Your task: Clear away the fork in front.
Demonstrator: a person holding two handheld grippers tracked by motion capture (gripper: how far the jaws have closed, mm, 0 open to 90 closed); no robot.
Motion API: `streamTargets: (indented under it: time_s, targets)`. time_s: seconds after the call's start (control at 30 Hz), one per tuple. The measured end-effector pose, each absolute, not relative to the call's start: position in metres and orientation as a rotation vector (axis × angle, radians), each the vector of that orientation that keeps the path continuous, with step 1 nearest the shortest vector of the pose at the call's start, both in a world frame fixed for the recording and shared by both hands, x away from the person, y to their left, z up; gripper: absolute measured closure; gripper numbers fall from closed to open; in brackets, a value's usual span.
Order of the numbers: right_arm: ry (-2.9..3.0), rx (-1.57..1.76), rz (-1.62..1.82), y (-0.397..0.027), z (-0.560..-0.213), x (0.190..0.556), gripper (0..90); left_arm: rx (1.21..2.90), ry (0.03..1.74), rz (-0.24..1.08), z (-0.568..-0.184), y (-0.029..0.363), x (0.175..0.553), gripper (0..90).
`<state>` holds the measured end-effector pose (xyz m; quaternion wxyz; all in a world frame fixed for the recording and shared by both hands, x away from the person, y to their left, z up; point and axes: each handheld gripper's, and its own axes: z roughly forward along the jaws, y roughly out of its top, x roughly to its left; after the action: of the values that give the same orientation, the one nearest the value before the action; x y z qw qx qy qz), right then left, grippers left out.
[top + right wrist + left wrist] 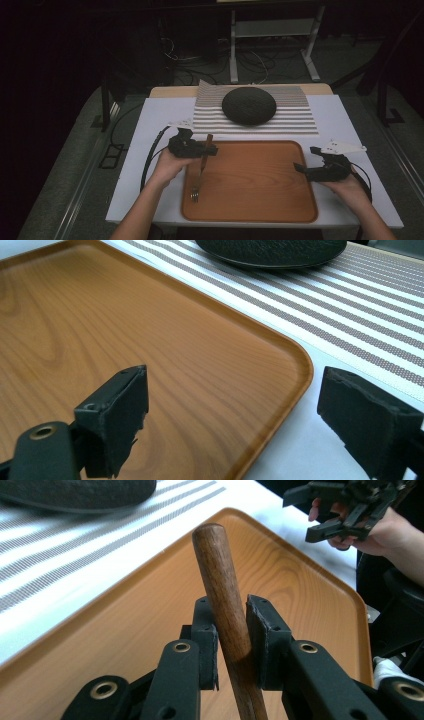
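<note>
On the worktop (150,120), low in the frame, the tray (260,200) carried the fork (201,165), tines down at its left edge. The left tool (202,149) loosely flanked its wooden handle; letting go seemed next. The right tool (306,165) hovered wide, empty.

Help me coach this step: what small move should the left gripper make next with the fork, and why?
Probably open the left gripper a bit wider and lift it away. The fork already has its prongs down on the wooden tray, and a gap shows between the wooden handle and one pad, so the grip looks nearly released. The right gripper waits open at the tray's corner.
</note>
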<state>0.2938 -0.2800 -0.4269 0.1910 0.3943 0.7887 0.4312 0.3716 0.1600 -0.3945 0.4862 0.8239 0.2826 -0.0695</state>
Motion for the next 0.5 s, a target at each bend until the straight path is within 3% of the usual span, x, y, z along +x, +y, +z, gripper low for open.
streamTargets:
  time_s: [0.5]
  targets:
    - [2.232,1.082,1.197,-0.275,-0.428,0.294,12.9,2.119,0.79,-0.257,-0.438,0.139,0.383,72.3]
